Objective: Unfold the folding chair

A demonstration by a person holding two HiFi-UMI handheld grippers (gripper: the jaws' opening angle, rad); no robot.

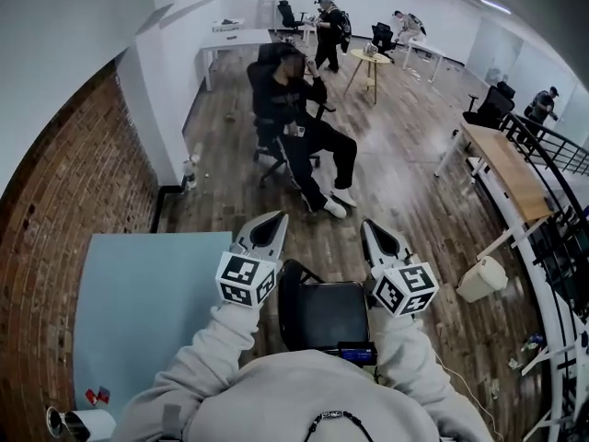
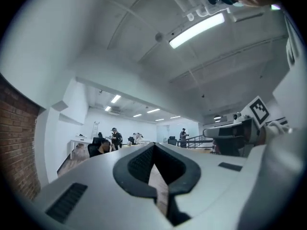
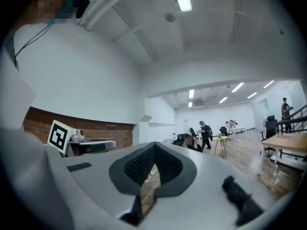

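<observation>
My left gripper (image 1: 272,219) has its jaws fully together, and between them I see nothing, only the wooden floor (image 2: 158,186) through the small gap behind the tips. My right gripper (image 1: 371,226) is the same: jaws together, holding nothing and touching nothing. Both are held level, side by side, pointing away from me into the room.

The folding chair (image 1: 324,315) stands on the floor just in front of my body, lower than the two grippers and between them in the head view. Its black seat faces up to the camera, and a rounded black bar runs along its left side. My hood hides its near edge, so I cannot tell its long axis with certainty. It is apart from both grippers
</observation>
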